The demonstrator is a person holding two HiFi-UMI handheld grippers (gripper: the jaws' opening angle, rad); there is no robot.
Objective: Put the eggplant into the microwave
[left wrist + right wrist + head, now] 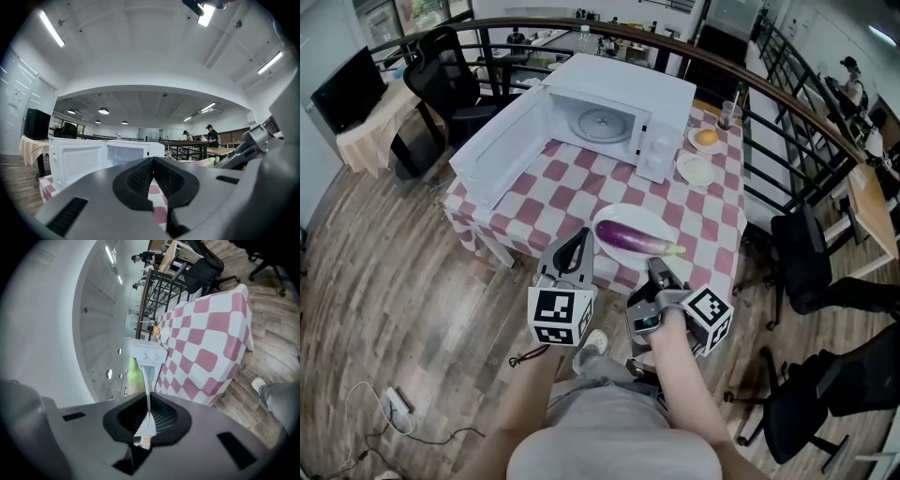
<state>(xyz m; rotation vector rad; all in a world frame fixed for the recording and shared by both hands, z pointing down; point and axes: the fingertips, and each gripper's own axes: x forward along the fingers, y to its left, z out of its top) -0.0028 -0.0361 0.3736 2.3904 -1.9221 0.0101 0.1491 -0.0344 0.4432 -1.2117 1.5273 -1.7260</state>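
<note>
Eggplant [636, 239], in the head view, lies lengthwise on a white plate [628, 214] on the checked table [572, 183]. It is out in front of the microwave [619, 103] and well apart from it. The microwave's door [502, 141] stands swung wide. Both claws sit beyond the plate from the microwave. The left gripper [581, 236] is just off the plate's rim and the right gripper [657, 266] is near the eggplant's green stalk end. Neither touches it.

In the left gripper view, the pads are pressed together on nothing and aimed toward the microwave [108, 157].

In the right gripper view, the jaws are pinched closed and empty. A green tip [134, 375], probably the stalk, lies ahead between them and the microwave.

Reaching for the eggplant looks to be the step in hand. To do it well, one claw should spread its jaws before arriving, grip the eggplant across its thick middle, and lift it level.
</note>
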